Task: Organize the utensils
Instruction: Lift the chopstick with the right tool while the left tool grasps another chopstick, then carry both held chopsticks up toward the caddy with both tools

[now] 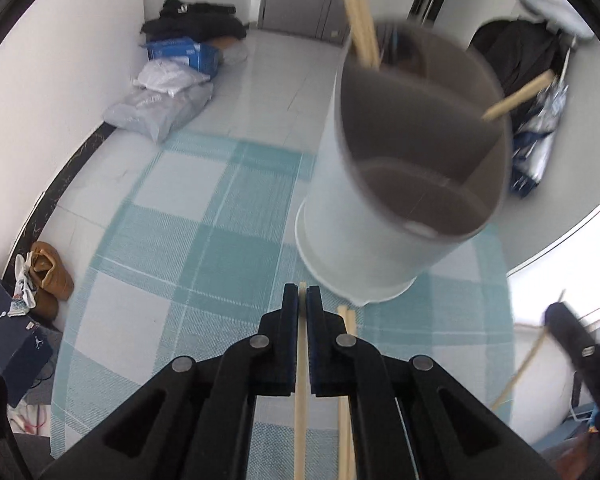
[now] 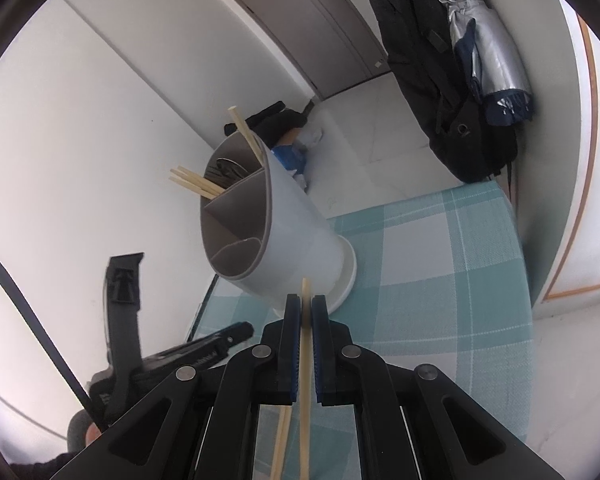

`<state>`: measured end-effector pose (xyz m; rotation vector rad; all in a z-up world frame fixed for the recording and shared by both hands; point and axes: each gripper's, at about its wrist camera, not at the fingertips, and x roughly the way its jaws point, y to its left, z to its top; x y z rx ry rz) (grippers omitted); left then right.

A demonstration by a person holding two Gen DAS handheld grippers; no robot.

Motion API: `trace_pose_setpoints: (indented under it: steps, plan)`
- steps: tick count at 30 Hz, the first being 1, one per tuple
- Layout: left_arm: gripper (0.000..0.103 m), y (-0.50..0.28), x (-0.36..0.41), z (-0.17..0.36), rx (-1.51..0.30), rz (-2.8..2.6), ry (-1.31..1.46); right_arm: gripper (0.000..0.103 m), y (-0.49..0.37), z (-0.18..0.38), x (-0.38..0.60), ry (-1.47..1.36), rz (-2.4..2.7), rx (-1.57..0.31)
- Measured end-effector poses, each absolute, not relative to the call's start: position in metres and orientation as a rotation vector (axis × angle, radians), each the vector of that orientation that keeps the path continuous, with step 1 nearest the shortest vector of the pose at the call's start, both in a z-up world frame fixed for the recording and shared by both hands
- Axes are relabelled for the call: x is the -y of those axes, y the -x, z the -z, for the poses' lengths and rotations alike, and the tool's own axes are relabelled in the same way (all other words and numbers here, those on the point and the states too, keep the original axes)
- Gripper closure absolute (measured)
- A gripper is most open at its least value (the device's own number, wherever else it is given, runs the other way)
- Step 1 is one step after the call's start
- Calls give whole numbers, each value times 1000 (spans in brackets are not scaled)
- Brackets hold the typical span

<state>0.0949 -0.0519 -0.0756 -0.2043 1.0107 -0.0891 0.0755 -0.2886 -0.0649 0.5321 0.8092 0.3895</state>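
Clamping one chopstick [image 1: 301, 392] between the pads, our left hand-held gripper [image 1: 302, 300] is closed above the checked cloth [image 1: 172, 216] on the desk. Our right hand-held gripper [image 2: 306, 312] is likewise shut on a chopstick [image 2: 305, 380]. We see the white utensil holder [image 2: 296, 240] standing on the cloth just beyond both grippers, with several chopsticks [image 2: 196, 184] already leaning in its divided compartments. Two more chopsticks [image 1: 346, 400] lie on the cloth under our left gripper.
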Motion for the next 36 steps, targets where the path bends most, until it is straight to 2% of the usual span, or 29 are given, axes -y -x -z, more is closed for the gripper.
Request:
trace_pose_setpoints:
  steps: [7, 11, 36]
  plan:
    - [102, -50, 59, 20, -826, 149, 225, 98, -57, 54, 281, -483, -361, -767]
    - [102, -53, 48, 14, -775, 177, 198, 98, -46, 48, 277, -467, -340, -741]
    - [103, -18, 48, -20, -724, 279, 120, 99, -14, 11, 264, -337, -221, -655]
